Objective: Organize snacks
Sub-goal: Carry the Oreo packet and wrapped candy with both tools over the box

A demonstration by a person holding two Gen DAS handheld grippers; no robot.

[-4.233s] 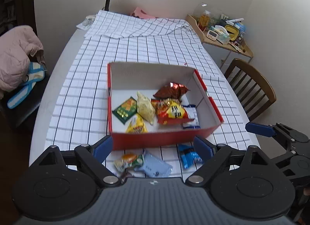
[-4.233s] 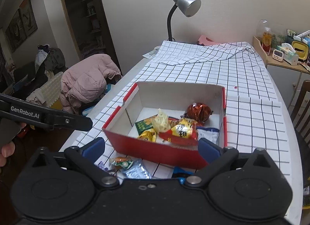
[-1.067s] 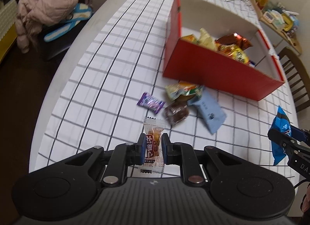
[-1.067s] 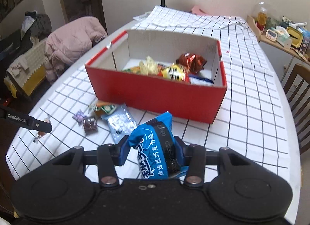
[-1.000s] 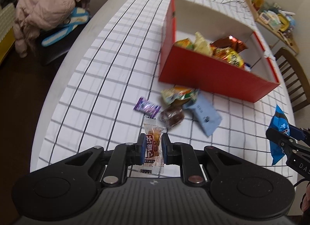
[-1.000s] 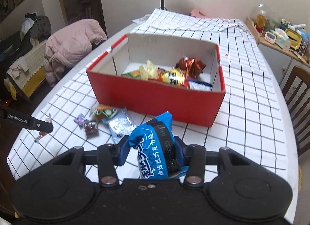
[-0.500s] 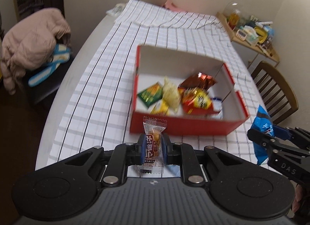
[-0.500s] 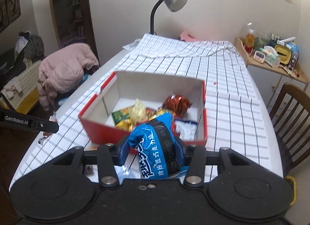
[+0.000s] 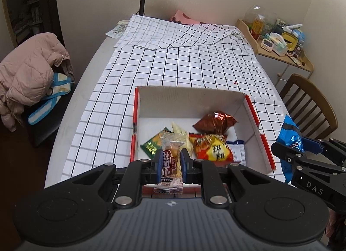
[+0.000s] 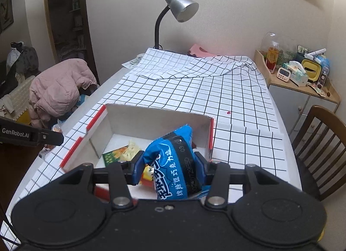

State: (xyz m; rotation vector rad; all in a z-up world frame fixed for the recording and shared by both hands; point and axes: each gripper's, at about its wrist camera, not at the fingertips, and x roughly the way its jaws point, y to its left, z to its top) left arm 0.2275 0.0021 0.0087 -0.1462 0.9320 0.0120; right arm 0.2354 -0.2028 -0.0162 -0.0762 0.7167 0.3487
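The red box [image 9: 252,114] with a white inside stands on the checked tablecloth and holds several snack packets, among them a brown foil bag [image 9: 216,122] and a red-yellow bag [image 9: 213,148]. My left gripper [image 9: 170,161] is shut on a clear-wrapped brown snack [image 9: 169,160], held over the box's near left part. My right gripper [image 10: 167,165] is shut on a blue snack bag [image 10: 173,164], held above the box's near right side. The box also shows in the right wrist view [image 10: 155,113]. The blue bag shows at the right of the left wrist view [image 9: 290,138].
A desk lamp [image 10: 179,9] stands at the table's far end. A wooden chair [image 9: 307,102] is on the right, and a chair with a pink jacket [image 9: 26,73] on the left. A cluttered side shelf [image 10: 300,76] stands at the far right.
Both grippers have lifted their snacks and moved forward to the box. The loose snacks in front of the box have dropped out of view.
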